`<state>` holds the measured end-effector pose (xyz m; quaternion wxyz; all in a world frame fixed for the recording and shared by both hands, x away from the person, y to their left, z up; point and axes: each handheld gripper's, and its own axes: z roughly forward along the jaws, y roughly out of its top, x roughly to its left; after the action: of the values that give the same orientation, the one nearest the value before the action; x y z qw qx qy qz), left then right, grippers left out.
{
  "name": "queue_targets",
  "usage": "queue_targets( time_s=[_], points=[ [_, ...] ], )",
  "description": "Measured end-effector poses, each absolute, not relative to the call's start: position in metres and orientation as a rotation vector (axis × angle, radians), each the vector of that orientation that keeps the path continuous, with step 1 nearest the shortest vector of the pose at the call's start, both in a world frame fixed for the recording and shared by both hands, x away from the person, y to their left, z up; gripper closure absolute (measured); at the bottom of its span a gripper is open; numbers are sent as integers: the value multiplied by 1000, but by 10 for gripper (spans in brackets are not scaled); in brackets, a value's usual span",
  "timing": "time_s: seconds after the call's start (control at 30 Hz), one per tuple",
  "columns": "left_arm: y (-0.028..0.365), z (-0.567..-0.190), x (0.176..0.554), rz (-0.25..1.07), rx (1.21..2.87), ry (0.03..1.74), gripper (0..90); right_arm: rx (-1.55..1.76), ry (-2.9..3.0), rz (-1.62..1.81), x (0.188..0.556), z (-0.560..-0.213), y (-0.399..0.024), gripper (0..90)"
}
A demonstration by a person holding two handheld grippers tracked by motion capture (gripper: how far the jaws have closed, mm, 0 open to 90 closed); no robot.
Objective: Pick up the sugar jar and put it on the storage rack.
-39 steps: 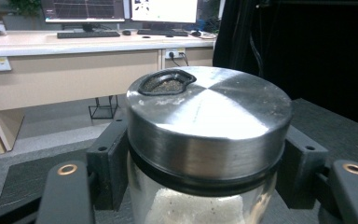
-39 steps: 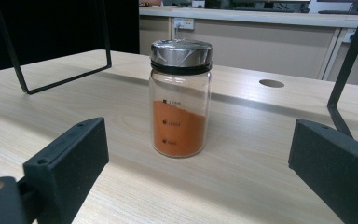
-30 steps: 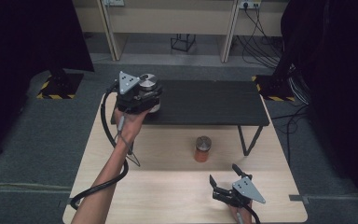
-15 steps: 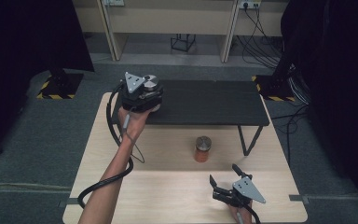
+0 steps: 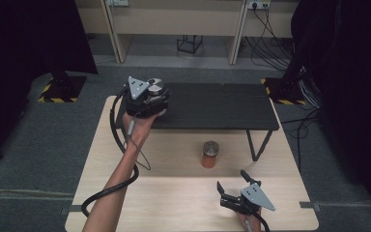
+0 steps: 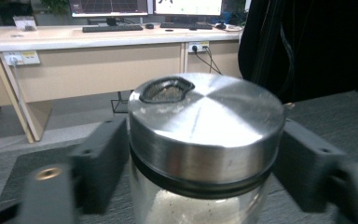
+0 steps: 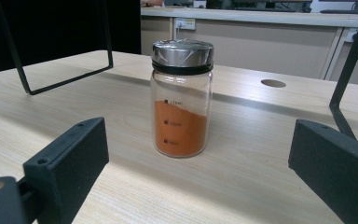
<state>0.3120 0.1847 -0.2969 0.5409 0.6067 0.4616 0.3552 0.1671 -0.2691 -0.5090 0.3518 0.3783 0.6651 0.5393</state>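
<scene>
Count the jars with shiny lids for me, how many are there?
2. One jar of orange powder stands on the wooden table ahead of the right gripper. The other jar, holding pale powder, sits on the black shelf between the left gripper's jaws.

An office-like lab: desks [image 6: 98, 37] with monitors [image 6: 186, 6], keyboard [image 6: 114, 28], wall sockets [image 5: 258, 5]

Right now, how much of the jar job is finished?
Looks done: the pale-powder jar sits on the black shelf. In hand: the left tool has just been opening its jaws, with that jar between them. Left: the orange-powder jar waits on the wooden table, in front of the open right tool, probably next to go up.
</scene>
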Motion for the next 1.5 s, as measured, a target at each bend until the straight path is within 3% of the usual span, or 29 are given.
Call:
queue_targets(
  time_s=[0.37, 0.73, 0.97, 1.5],
  points=[
    [197, -292, 295, 805, 1411, 1070, 2, 971, 1722, 1390, 166, -509, -268, 49],
    [215, -307, 258, 790, 1413, 977, 3, 963, 1724, 1386, 166, -509, -268, 49],
    [223, -333, 215, 778, 1442, 871, 1, 962, 1725, 1383, 166, -509, -268, 49],
    [231, -433, 171, 743, 1433, 716, 11, 961, 1725, 1381, 166, -509, -267, 49]
  ],
)
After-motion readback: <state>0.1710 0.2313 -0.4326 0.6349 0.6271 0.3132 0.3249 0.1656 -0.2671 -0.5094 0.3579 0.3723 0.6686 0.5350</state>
